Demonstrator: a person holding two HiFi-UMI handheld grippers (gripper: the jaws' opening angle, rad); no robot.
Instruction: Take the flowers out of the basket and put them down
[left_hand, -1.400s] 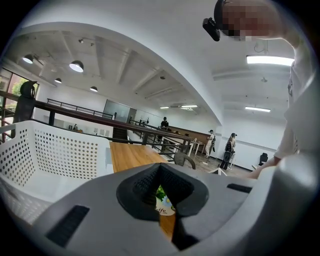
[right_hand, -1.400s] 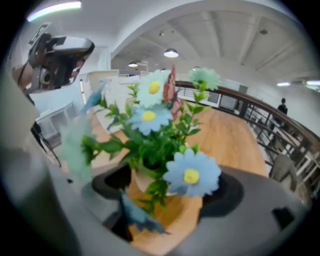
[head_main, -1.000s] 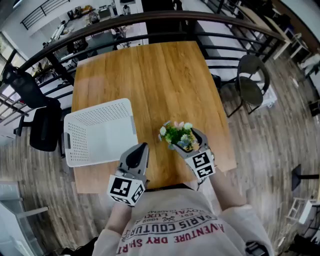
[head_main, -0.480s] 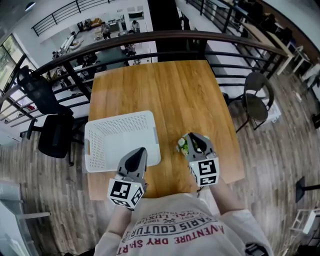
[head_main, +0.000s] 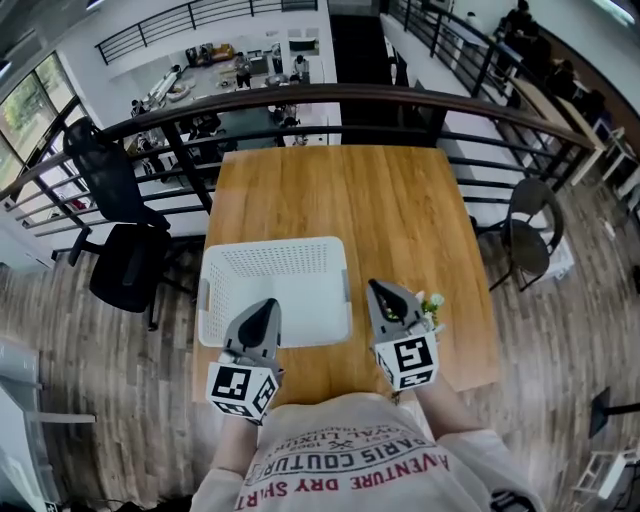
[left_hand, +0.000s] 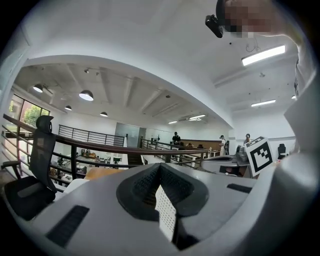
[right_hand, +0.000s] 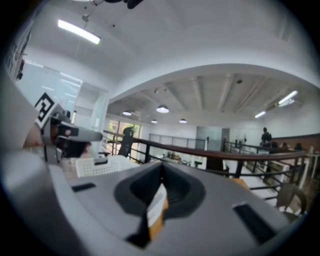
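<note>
The flowers, a small green bunch with pale blooms, lie on the wooden table near its right front corner. The right gripper partly hides them. My right gripper is just left of the bunch, shut with nothing between its jaws, which the right gripper view shows meeting. The white perforated basket stands on the table's left front part and looks empty. My left gripper hovers over the basket's near edge, and in the left gripper view its jaws are shut and empty too.
A dark railing curves past the table's far edge. Black office chairs stand at the left and a round chair at the right. The person's torso is at the near edge. The basket also shows in the right gripper view.
The right gripper has let go of the flowers and its jaws have closed. The bunch now lies on the table to its right. The head view has shifted.
</note>
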